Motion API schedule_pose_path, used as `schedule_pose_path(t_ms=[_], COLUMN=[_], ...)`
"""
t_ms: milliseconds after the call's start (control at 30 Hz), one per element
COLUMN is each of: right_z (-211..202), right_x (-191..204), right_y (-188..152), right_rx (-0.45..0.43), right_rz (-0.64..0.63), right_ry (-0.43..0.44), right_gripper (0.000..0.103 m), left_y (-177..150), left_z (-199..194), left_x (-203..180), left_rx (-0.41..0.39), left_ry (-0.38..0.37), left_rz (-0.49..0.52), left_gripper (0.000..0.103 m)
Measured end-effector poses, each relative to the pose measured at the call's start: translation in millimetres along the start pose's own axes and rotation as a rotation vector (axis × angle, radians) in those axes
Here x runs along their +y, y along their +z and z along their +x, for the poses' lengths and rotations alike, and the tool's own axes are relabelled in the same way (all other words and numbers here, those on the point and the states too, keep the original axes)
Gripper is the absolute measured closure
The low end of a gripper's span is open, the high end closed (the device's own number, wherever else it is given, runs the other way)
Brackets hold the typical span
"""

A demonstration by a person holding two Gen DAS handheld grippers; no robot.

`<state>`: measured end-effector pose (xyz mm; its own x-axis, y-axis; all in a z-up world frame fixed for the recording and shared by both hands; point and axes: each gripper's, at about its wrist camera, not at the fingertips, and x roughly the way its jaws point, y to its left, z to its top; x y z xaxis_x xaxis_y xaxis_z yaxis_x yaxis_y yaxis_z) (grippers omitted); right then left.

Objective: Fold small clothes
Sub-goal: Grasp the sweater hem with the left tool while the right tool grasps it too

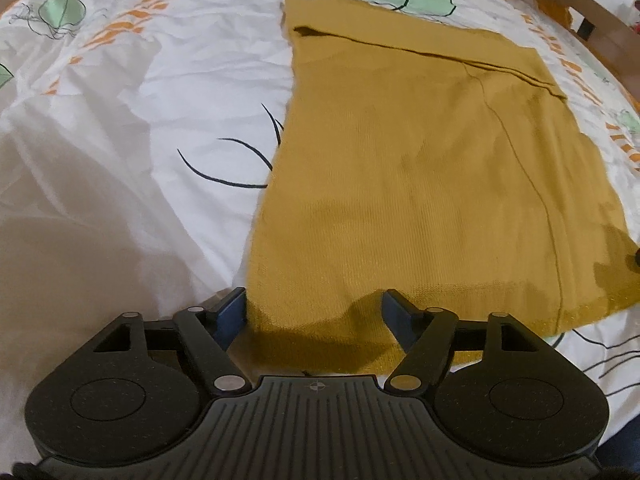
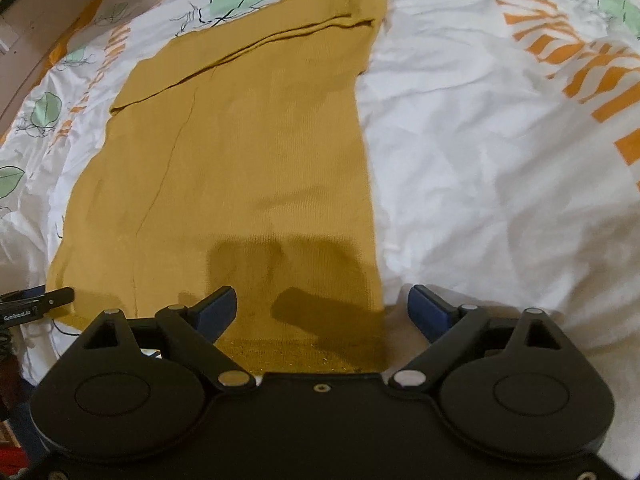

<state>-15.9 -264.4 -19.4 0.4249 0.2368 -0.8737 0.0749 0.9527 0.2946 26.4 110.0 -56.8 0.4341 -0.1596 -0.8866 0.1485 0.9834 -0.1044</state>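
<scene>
A mustard-yellow knit garment (image 1: 420, 168) lies flat on the bed, folded lengthwise, with a folded band across its far end. It also shows in the right wrist view (image 2: 248, 152). My left gripper (image 1: 314, 304) is open, just above the garment's near left corner, jaws straddling its left edge. My right gripper (image 2: 322, 304) is open over the garment's near right corner, jaws straddling its right edge. The left gripper's tip (image 2: 36, 300) shows at the left edge of the right wrist view. Neither holds cloth.
The bed is covered by a white sheet (image 1: 140, 128) with green leaf and orange prints, wrinkled on both sides of the garment (image 2: 500, 160). A wooden bed frame (image 1: 580, 4) runs along the far right edge.
</scene>
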Motion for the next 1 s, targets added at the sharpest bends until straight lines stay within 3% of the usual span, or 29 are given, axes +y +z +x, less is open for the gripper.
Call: schedule_pose_path(t_ms=[300, 367, 500, 567, 633, 733, 833, 933, 1000], right_z=[1.7, 0.8, -1.3, -2.3, -2.9, -2.1, -5.3, -11.0, -15.7], right_x=[0.2, 0.3, 0.8, 0.4, -0.4, -4.2, -7.2, -8.7, -10.5], right_y=[0.0, -0.2, -0.7, -0.6, -0.4, -2.2, -4.6, -6.6, -7.6], right_rx=[0.029, 0.031, 0.035, 0.036, 0.041, 0.051, 0.040, 0.021, -0.002], right_rz=[-0.016, -0.019, -0.028, -0.029, -0.024, 0.009, 0.032, 0.051, 0.073], right_ry=[0.035, 0.041, 0.043, 0.038, 0.045, 0.055, 0.074, 0.104, 0.132], right_gripper=[0.008, 0.008, 0.011, 0.017, 0.038, 0.055, 0.072, 0.082, 0.082], left_y=[1.0, 0.5, -0.1, 0.0, 0.1, -0.4, -1.5, -1.5, 0.6], left_z=[1.5, -0.3, -3.3, -3.6, -3.8, -4.0, -6.6, -13.8, -20.4], left_x=[1.1, 2.5, 6.8, 8.7, 10.3, 12.8, 14.9, 16.1, 16.5], left_rx=[0.027, 0.025, 0.026, 0.027, 0.024, 0.019, -0.003, -0.043, -0.073], left_ry=[-0.039, -0.040, -0.059, -0.072, -0.086, -0.121, -0.153, -0.189, -0.202], left_rz=[0.023, 0.020, -0.001, -0.008, -0.016, -0.035, -0.054, -0.075, -0.089], left_gripper=[0.030, 0.044, 0.058, 0.064, 0.073, 0.088, 0.095, 0.096, 0.096])
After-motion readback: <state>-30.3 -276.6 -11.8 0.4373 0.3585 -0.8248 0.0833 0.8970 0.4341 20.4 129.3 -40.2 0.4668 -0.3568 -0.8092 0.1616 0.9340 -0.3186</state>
